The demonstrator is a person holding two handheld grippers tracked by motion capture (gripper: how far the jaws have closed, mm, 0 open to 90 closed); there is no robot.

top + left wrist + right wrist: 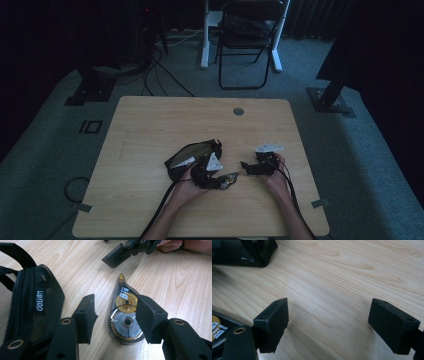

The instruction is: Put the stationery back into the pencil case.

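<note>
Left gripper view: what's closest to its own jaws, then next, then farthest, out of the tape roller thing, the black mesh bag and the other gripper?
1. Correction tape roller: flat on the table, between the open jaws.
2. Black mesh bag: just beside the jaws, at the left.
3. Other gripper: farthest, at the top, beyond the roller's tip.

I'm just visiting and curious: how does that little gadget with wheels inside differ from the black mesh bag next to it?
The correction tape dispenser is a hard, see-through shell showing gold and grey wheels; the mesh pouch is soft black netting with a zip and a white label. The dispenser is far smaller than the pouch. The dispenser lies flat between the left gripper's open jaws; the pouch sits beside them. Both rest on the wooden table.
</note>
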